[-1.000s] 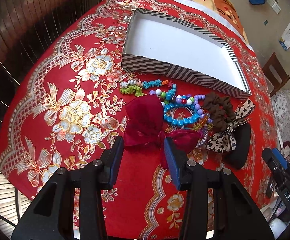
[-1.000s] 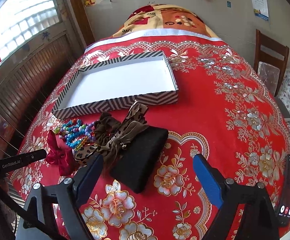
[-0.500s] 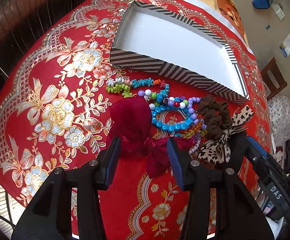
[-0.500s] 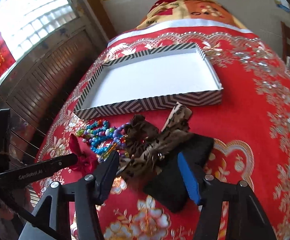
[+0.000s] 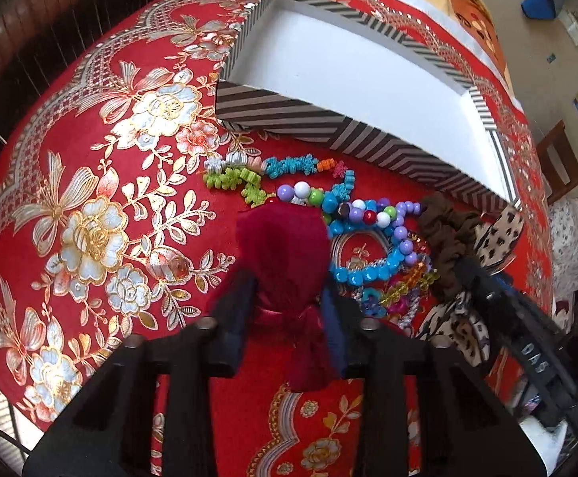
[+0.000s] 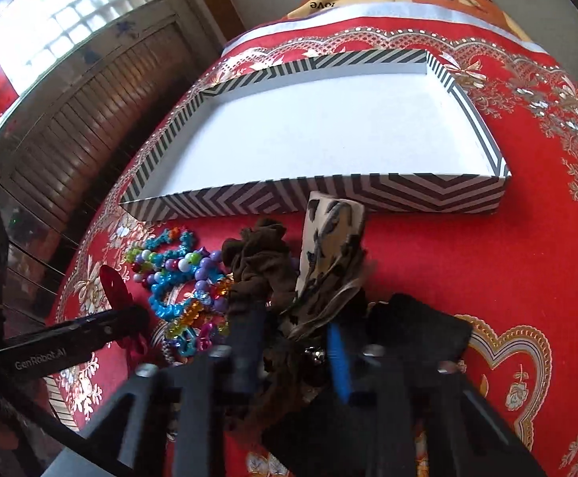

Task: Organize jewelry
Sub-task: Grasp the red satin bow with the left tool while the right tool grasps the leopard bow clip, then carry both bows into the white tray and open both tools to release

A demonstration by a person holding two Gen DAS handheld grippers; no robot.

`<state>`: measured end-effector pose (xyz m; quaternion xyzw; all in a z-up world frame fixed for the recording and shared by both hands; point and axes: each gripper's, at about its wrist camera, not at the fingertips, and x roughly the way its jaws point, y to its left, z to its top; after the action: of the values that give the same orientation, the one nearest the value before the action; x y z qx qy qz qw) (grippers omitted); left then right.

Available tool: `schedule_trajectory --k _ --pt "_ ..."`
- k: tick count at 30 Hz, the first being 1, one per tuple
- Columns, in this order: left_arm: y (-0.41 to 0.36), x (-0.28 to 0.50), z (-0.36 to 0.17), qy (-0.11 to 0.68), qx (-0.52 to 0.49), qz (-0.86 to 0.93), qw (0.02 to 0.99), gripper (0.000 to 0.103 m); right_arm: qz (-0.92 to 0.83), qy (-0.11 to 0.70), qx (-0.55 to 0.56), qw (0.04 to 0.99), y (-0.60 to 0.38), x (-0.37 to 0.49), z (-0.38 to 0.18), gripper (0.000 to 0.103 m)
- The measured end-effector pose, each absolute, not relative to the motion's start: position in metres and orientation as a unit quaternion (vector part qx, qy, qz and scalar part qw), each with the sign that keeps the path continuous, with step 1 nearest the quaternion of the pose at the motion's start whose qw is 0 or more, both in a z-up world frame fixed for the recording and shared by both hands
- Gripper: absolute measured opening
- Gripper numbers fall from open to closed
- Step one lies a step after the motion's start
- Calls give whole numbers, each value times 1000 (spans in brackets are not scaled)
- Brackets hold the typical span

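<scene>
The left gripper (image 5: 287, 312) is closing around the knot of a dark red bow (image 5: 283, 254), its fingers (image 5: 233, 310) at the knot's two sides; whether they press it yet I cannot tell. The right gripper (image 6: 294, 344) is closing too, nearly shut, with a leopard bow (image 6: 328, 250) and a brown scrunchie (image 6: 259, 266) bunched between its jaws and a black pouch (image 6: 420, 334) just right of them. A heap of bead bracelets (image 5: 364, 234) lies between the two grippers, and past them all sits the striped tray (image 6: 388, 194), white inside.
</scene>
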<state>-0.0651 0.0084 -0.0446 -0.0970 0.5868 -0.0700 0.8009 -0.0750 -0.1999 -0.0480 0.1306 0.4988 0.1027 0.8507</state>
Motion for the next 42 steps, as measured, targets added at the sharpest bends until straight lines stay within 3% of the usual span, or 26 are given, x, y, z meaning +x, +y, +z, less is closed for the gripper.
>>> schedule_trajectory --k 6,19,28,42 --pt "19 -69 -33 577 -95 -95 806 10 120 471 141 862 -205 -88 -24 16" --pt "32 -67 32 528 -94 -119 835 9 117 423 171 882 -225 -96 31 16" --pt "19 0 66 489 -74 -107 862 9 94 397 167 898 -248 -55 52 16" --pt "-16 131 13 530 -32 -30 847 9 81 452 170 872 -291 84 4 16"
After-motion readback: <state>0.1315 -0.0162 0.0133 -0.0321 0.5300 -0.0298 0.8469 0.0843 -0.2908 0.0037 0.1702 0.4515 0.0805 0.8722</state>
